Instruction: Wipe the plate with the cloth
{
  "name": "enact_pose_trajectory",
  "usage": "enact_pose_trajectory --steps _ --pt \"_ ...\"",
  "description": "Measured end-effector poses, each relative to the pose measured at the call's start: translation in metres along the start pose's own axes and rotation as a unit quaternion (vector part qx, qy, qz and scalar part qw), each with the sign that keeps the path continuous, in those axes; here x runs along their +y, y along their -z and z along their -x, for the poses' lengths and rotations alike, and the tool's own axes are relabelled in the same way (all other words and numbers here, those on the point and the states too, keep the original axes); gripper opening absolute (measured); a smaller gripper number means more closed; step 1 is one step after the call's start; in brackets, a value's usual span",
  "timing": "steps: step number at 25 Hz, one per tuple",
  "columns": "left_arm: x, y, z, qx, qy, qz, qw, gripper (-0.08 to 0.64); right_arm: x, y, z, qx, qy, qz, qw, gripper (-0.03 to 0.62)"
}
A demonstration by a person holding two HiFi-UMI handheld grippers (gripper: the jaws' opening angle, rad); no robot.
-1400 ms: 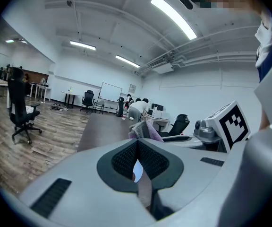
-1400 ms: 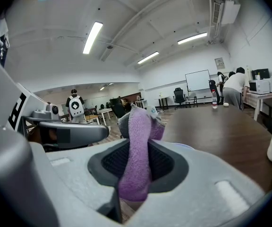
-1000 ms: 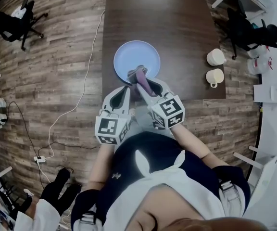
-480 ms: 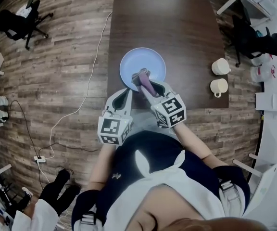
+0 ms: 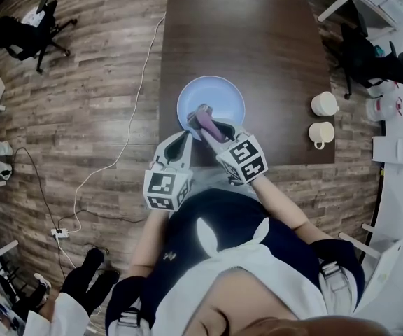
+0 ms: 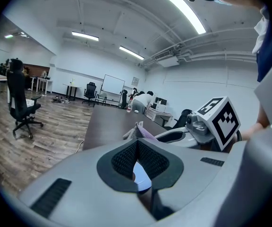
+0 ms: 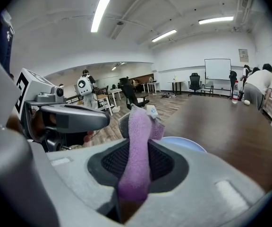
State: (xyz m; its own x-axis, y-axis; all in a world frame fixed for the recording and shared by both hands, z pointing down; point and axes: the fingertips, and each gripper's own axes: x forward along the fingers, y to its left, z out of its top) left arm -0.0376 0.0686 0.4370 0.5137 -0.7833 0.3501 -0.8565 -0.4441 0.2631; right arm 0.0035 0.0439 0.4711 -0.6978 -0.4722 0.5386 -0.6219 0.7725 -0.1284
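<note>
A light blue plate (image 5: 219,93) lies near the front edge of the dark brown table (image 5: 243,33). My right gripper (image 5: 207,122) is shut on a purple cloth (image 5: 206,117), which it holds over the near part of the plate. In the right gripper view the cloth (image 7: 138,160) stands up between the pads, with the plate (image 7: 188,144) just beyond it. My left gripper (image 5: 186,134) hovers at the plate's near left rim, its pads together with nothing between them. Through the gap below its pads a bit of plate (image 6: 140,174) shows, with the cloth (image 6: 140,130) ahead.
Two cream cups (image 5: 325,103) (image 5: 319,133) stand at the table's right edge. A white cable (image 5: 128,138) runs over the wooden floor on the left, near an office chair (image 5: 19,26). A bottle (image 7: 233,96) stands at the table's far end, beside a bent-over person (image 7: 256,86).
Both grippers have moved forward and a little down. The cloth has gone from the plate's near rim further in over the plate.
</note>
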Motion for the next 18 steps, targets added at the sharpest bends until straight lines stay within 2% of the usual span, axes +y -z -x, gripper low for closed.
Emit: enact_pose_trajectory --steps 18 --pt "0.04 0.028 -0.037 0.045 -0.009 0.028 0.9986 0.004 -0.017 0.022 -0.058 0.088 -0.041 0.027 0.995 0.103"
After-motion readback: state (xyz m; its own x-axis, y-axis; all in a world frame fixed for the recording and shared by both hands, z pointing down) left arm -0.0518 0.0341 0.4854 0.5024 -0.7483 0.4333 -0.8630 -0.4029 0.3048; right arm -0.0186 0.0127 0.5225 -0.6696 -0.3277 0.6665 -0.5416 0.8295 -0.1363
